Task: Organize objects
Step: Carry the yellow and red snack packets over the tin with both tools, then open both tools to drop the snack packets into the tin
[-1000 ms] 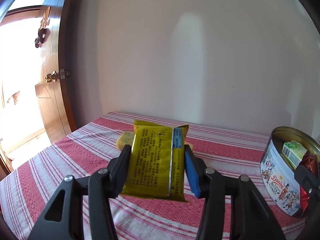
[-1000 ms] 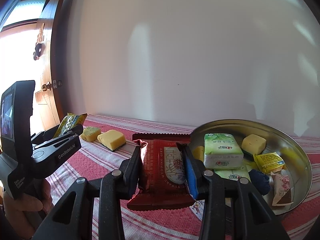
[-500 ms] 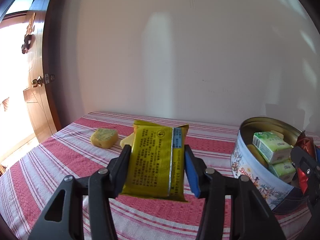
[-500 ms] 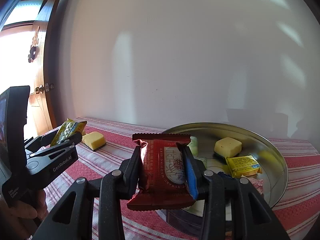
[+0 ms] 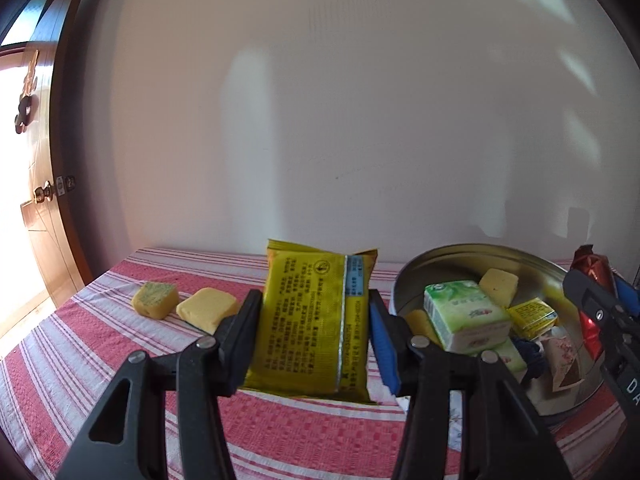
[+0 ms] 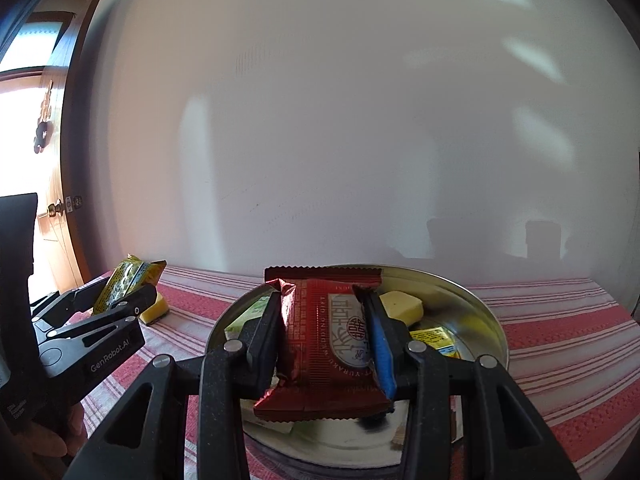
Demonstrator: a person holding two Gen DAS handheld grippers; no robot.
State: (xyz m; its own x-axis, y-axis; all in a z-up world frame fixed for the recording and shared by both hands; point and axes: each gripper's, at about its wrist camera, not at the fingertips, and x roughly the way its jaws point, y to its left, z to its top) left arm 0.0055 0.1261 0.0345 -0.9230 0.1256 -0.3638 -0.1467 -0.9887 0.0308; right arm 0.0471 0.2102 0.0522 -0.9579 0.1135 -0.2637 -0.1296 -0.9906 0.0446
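Observation:
My left gripper [image 5: 316, 332] is shut on a yellow snack packet [image 5: 316, 320], held above the striped cloth just left of the round cookie tin [image 5: 472, 250]. My right gripper [image 6: 326, 340] is shut on a red snack packet [image 6: 324, 344] and holds it over the tin [image 6: 480, 312]. The tin holds green tissue packs [image 5: 466, 316], a yellow cake [image 5: 498, 284], a small yellow packet [image 5: 532, 316] and other wrapped snacks. The left gripper also shows in the right wrist view [image 6: 132, 292], and the right gripper shows at the left wrist view's right edge [image 5: 600, 300].
Two loose yellow cakes [image 5: 156, 300] [image 5: 208, 312] lie on the red-and-white striped tablecloth [image 5: 100, 344] left of the tin. A white wall stands close behind the table. A wooden door [image 5: 44, 216] is at the far left.
Both grippers have moved right toward the tin with their packets. The right gripper now holds the red packet over the tin's middle; the left is beside its rim.

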